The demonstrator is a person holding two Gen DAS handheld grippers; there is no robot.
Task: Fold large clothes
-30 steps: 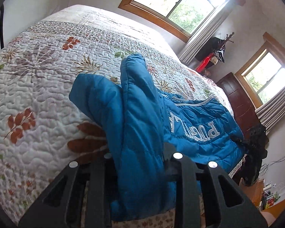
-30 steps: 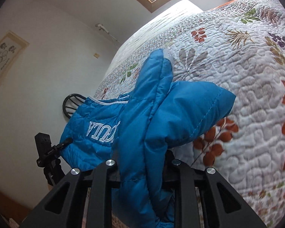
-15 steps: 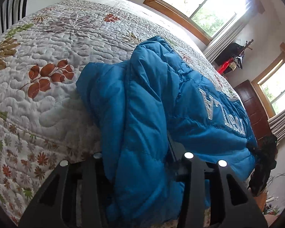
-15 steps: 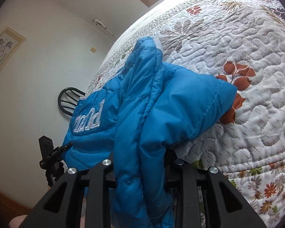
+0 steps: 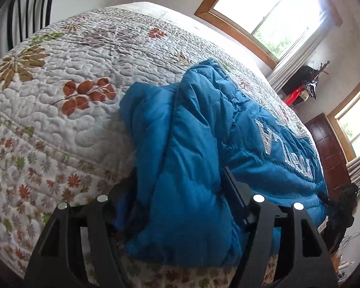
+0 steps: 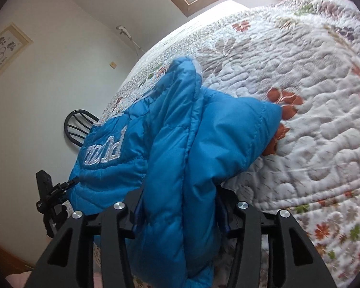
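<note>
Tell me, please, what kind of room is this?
Most likely a bedroom in a home: a bed covered with a floral quilt, wood-framed windows with curtains, and a framed picture on the wall. A blue puffer jacket lies on the bed.

Blue puffer jacket [image 5: 194, 148] lies bunched on quilted bed [image 5: 60, 110].

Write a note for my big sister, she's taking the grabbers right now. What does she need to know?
Left gripper: jaws opening, a fold of the blue puffer jacket between them.
Right gripper: jaws opening too, another fold of the jacket between them.
The jacket lies bunched at the edge of the bed's leaf-pattern quilt, white lettering up.
Done: jacket doubled over and laid down.
Left: pull both grippers clear, then probably tidy and fold again.
</note>
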